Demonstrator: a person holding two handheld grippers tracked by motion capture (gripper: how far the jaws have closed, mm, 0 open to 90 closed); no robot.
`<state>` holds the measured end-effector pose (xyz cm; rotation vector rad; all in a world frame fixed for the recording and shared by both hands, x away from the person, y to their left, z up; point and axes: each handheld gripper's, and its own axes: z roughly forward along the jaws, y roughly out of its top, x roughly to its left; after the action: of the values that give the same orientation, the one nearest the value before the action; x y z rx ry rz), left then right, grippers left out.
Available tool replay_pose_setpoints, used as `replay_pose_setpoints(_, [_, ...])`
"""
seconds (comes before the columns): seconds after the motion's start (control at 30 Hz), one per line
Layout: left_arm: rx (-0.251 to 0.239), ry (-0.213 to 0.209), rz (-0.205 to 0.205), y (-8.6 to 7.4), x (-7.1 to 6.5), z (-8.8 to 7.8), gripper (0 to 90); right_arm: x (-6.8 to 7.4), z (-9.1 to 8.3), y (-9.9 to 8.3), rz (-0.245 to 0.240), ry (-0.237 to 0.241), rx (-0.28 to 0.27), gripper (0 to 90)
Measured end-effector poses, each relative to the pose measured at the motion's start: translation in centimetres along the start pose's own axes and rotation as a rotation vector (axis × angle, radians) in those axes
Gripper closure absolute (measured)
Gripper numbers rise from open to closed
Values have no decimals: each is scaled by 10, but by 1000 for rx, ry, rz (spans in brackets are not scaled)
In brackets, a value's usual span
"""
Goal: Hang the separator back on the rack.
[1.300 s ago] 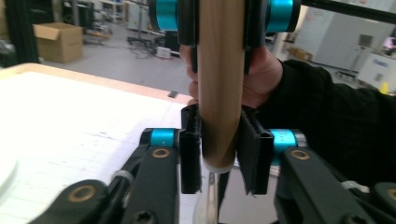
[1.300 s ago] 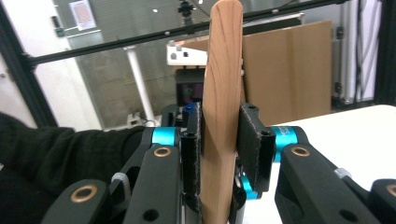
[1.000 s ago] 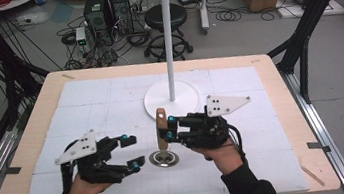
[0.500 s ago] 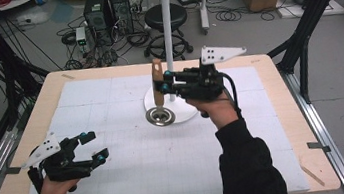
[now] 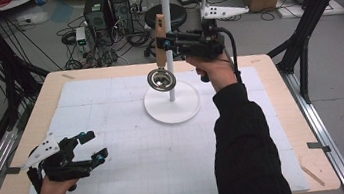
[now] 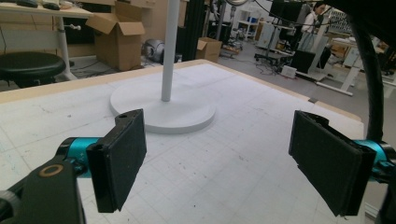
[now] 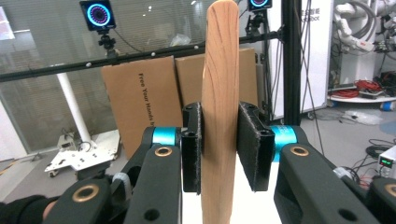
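Left gripper (image 5: 88,147) low, agape; right gripper (image 5: 162,43) raised, clamped.

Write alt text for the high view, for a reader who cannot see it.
The right gripper holds a wooden-handled metal strainer upright in the air beside the pole of a white hanging stand, round head hanging down. The left gripper rests low over the table near its left corner, jaws open, nothing between them.

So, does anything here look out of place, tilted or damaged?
Nothing stands out. The right gripper holds the wooden handle upright, its metal head hanging in the air beside the white stand. The left gripper is open over the mat, holding nothing.
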<state>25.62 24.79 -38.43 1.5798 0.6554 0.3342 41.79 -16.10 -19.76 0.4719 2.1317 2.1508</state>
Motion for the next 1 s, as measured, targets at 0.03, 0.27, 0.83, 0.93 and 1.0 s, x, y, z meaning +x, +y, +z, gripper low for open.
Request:
replay_pose_setpoints(0.03, [0, 0, -2, 0, 0, 0, 197, -3, 1, 2, -5, -2, 1, 722])
replay_pose_setpoints(0.27, [-4, 3, 1, 0, 1, -2, 197, -17, 6, 17, -14, -8, -19, 723])
replay_pose_setpoints(0.83, [-5, 6, -14, 0, 2, -2, 203, -39, 1, 25, 22, -103, -22, 723])
replay_pose_setpoints(0.93, [-3, 10, -16, -1, 3, -2, 203, -38, 4, 23, 22, -95, 0, 717])
replay_pose_setpoints(1.0, [-4, 12, -17, -1, 3, -2, 203, -36, 4, 21, 20, -96, -8, 662])
